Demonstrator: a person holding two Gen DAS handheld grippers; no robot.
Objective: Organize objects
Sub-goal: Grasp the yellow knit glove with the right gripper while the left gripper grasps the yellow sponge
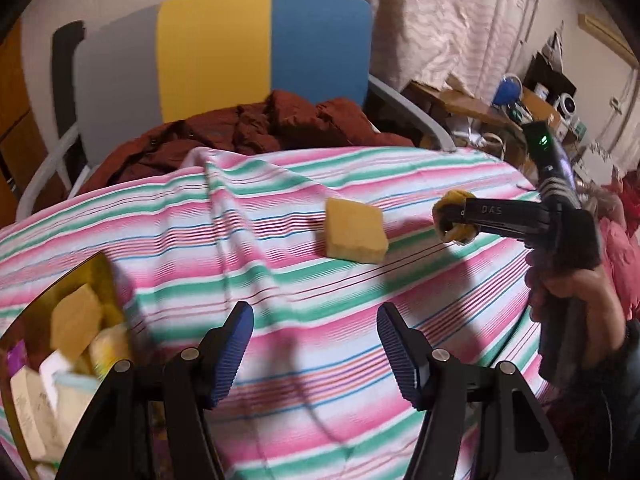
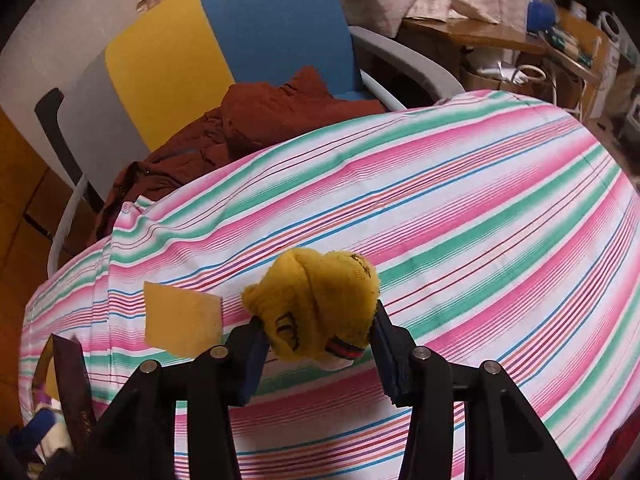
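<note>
A yellow sponge [image 1: 355,231] lies on the striped tablecloth [image 1: 280,280]; the right wrist view shows the sponge [image 2: 182,322] at lower left. My right gripper [image 2: 316,320] is shut on a rolled yellow sock [image 2: 316,304] with a striped cuff, held above the cloth. From the left wrist view, that gripper [image 1: 454,220] comes in from the right with the sock [image 1: 456,216], just right of the sponge. My left gripper [image 1: 316,340] is open over the cloth, nearer than the sponge, with nothing between its fingers.
A container [image 1: 60,344] at the lower left holds another yellow sponge and several packets. A chair [image 1: 224,52] with grey, yellow and blue panels stands behind the table, a rust-red garment [image 1: 248,128] piled on it. A cluttered desk [image 1: 520,104] is at the far right.
</note>
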